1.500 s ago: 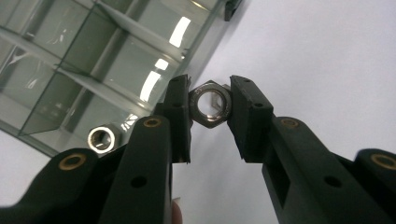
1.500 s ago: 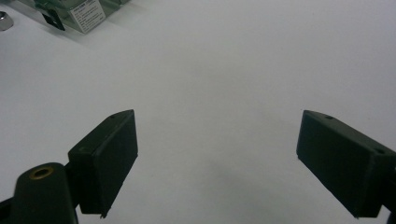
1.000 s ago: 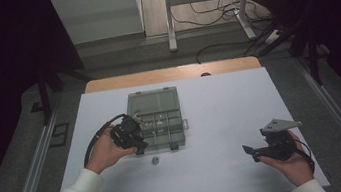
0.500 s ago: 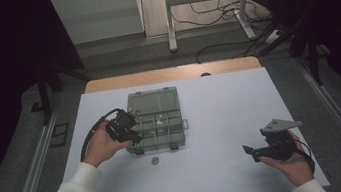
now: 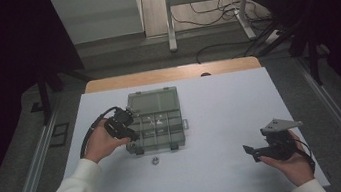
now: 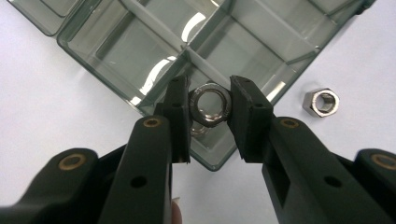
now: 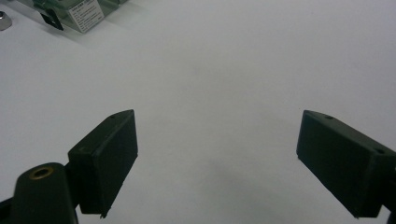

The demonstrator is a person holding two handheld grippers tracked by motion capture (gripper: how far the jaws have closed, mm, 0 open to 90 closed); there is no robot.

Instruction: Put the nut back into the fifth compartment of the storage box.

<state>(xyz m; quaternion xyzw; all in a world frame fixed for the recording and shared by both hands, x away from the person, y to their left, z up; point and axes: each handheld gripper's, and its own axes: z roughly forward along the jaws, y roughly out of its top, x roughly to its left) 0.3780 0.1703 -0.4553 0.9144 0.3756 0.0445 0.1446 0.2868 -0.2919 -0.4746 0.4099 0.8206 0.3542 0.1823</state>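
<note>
The left gripper (image 6: 209,105), black and two-jawed, clamps a shiny steel hex nut (image 6: 211,103) above the near corner compartment of the clear smoky-grey plastic compartment box (image 6: 140,60). A second steel hex nut (image 6: 320,101) lies on the white table (image 6: 56,107) just beside the box. The right gripper (image 7: 217,158) stands wide apart, holding nothing. Advice: centre the nut well inside the compartment walls, lower it, then release.

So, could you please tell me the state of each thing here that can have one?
Left gripper: shut on a nut, over the box.
Held nut: clamped on edge between the pads.
Right gripper: open, nothing between its jaws.
Compartment box: lid open.
Loose nut: lying on the table beside the box.
</note>
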